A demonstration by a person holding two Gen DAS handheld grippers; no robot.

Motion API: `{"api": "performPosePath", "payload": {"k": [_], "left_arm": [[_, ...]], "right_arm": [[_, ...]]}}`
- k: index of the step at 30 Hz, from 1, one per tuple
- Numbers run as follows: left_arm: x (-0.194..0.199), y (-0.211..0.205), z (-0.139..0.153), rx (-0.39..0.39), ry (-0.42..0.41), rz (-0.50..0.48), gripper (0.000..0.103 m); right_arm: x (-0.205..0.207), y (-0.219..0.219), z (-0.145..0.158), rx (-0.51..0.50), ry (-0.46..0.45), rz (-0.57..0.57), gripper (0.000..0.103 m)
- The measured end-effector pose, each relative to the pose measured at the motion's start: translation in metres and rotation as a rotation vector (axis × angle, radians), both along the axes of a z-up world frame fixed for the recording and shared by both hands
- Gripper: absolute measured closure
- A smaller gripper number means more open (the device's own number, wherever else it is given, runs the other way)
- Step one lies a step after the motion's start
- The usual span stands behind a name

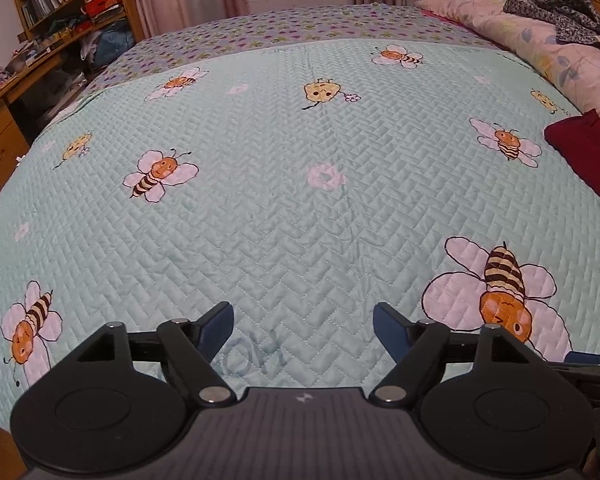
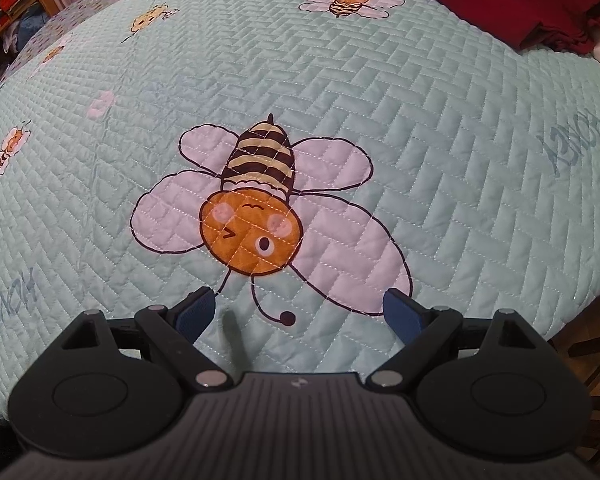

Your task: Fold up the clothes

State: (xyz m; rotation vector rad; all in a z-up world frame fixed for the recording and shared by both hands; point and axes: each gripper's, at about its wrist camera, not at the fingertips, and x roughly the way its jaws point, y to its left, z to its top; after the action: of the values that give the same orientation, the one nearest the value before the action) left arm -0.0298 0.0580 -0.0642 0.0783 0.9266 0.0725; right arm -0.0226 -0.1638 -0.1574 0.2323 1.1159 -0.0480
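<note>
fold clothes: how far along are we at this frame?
Done: one dark red garment lies folded at the far right of the bee quilt.
In hand: nothing. Left gripper and right gripper are both open over bare quilt, with no cloth between the fingers.
Left: a speckled grey garment sits crumpled on the pillows by the headboard, not yet folded.

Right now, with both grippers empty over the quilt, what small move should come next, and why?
Probably reach the right gripper toward the red garment. Both it and the left gripper are open, holding nothing, and the garment lies apart at the quilt's far right.
</note>
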Motion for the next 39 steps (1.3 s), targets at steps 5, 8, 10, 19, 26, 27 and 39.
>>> {"api": "performPosePath", "payload": {"k": [5,8,10,19,26,27,39], "left_arm": [[-0.002,0.000,0.002,-0.007,-0.013,0.004,0.020],[-0.002,0.000,0.003,-0.015,-0.020,0.002,0.020],[-0.001,0.000,0.004,-0.020,-0.024,0.000,0.020],[0.010,0.000,-0.010,0.000,0.060,0.020,0.012],[0.004,-0.003,-0.004,0.025,0.022,0.027,0.012],[0.004,-0.003,-0.004,0.022,0.019,0.024,0.012],[-0.008,-0.012,0.012,-0.002,-0.093,-0.044,0.012]], "right_arm": [[0.000,-0.001,0.000,0.000,0.002,-0.003,0.012],[0.000,-0.002,0.000,0.003,0.001,-0.006,0.012],[0.000,-0.002,0.000,0.003,0.001,-0.006,0.012],[0.000,-0.003,0.000,0.008,0.002,-0.007,0.012],[0.000,-0.003,-0.001,0.008,0.005,-0.008,0.012],[0.000,-0.003,-0.001,0.009,0.004,-0.008,0.012],[0.000,-0.003,0.000,0.010,0.007,-0.010,0.012]]}}
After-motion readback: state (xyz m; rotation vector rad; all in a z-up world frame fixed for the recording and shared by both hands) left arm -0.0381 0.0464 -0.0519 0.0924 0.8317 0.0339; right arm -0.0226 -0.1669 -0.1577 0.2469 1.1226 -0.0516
